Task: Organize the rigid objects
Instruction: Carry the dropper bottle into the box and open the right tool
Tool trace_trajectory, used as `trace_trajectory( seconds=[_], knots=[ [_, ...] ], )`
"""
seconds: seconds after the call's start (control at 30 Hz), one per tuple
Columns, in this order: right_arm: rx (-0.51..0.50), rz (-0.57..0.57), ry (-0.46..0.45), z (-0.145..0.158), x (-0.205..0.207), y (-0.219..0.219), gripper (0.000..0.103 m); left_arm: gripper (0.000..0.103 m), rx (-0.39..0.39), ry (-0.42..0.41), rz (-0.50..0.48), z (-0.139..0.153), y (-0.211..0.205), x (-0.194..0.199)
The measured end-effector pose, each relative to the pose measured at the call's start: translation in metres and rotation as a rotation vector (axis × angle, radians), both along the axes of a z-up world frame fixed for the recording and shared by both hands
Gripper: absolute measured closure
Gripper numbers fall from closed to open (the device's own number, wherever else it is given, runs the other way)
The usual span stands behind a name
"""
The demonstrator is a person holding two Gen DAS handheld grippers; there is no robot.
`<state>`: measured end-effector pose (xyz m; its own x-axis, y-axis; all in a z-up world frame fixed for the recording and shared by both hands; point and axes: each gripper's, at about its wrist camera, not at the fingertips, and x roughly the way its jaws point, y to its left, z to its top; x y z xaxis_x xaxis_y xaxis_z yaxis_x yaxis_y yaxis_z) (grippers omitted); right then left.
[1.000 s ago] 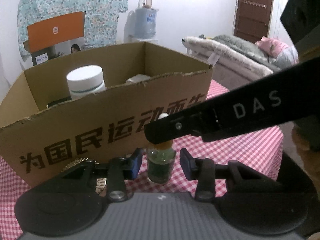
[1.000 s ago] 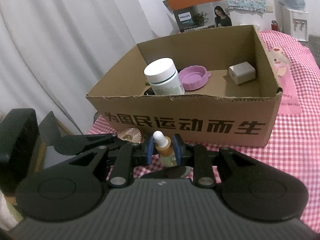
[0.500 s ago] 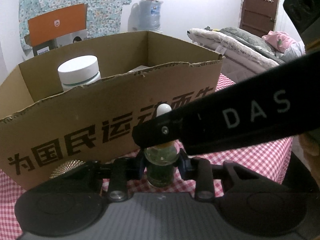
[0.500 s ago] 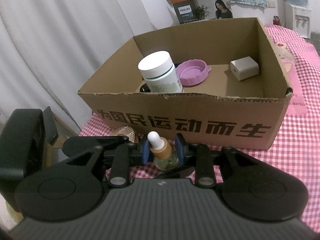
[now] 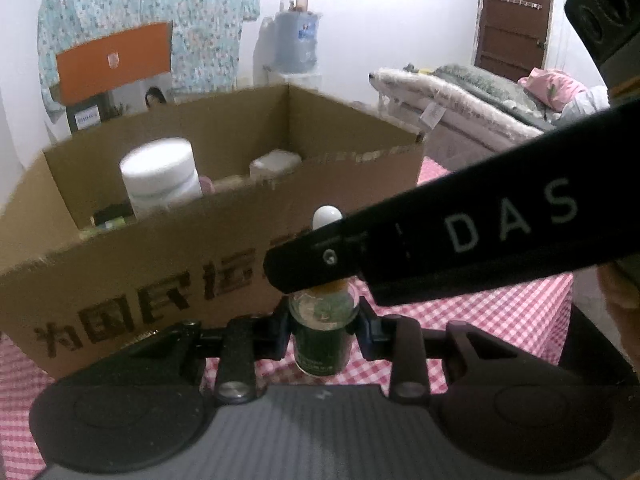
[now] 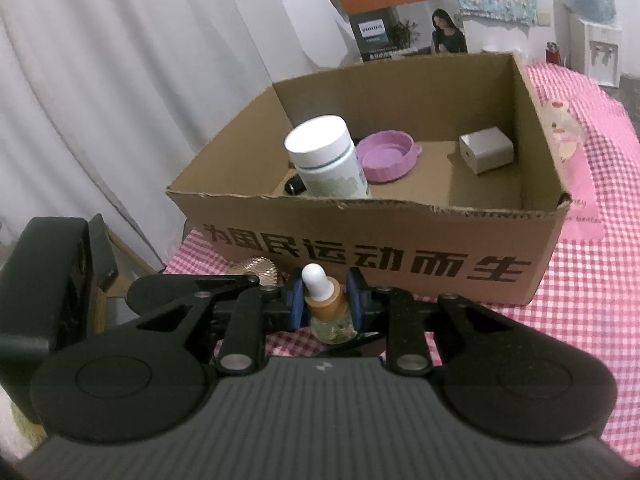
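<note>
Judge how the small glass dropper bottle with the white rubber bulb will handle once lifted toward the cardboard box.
The small glass dropper bottle is probably rigid but breakable, and its smooth glass may slip. The right gripper pinches its narrow tan collar, the left gripper its dark body, so it should stay upright. Its soft bulb would likely give if squeezed.

Open space in the cardboard box (image 6: pixel 400 248) between purple lid (image 6: pixel 386 156) and white cube (image 6: pixel 486 151); tall white jar (image 6: pixel 328 158) at left.

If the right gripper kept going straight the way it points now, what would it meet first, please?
Most likely the printed front wall of the cardboard box, just beyond the dropper bottle that the right gripper holds; depth is uncertain.
</note>
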<state>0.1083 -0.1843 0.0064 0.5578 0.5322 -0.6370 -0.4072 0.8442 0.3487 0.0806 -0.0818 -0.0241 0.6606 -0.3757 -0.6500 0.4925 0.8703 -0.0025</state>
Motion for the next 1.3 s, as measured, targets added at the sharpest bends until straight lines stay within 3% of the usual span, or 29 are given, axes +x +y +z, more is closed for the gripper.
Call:
trace_trajectory(
  seconds=[0.27, 0.43, 0.53, 0.7, 0.9, 1.2, 1.3],
  knots=[
    [0.036, 0.051, -0.152, 0.072, -0.018, -0.004, 0.082, 0.07, -0.046, -0.155, -0.005, 0.069, 0.008, -0.015],
    [0.03, 0.067, -0.223, 0.113, -0.002, -0.011, 0.083, 0.07, -0.105, -0.156, -0.015, 0.1, 0.004, 0.011],
    [0.031, 0.058, -0.214, 0.124, 0.027, -0.019, 0.083, 0.07, -0.124, -0.119, -0.013, 0.105, -0.003, 0.042],
    [0.048, 0.033, -0.133, 0.112, 0.084, -0.034, 0.084, 0.07, -0.122, -0.024, 0.0, 0.094, -0.011, 0.094],
    [0.04, 0.015, -0.009, 0.068, 0.139, -0.041, 0.084, 0.067, -0.076, 0.045, 0.025, 0.074, -0.021, 0.13],
    [-0.02, 0.01, 0.075, 0.02, 0.174, -0.033, 0.085, 0.067, -0.069, 0.123, 0.03, 0.052, -0.016, 0.144],
    [-0.029, 0.023, 0.09, 0.015, 0.183, -0.028, 0.094, 0.064, -0.07, 0.112, 0.027, 0.053, -0.016, 0.141]
  ],
)
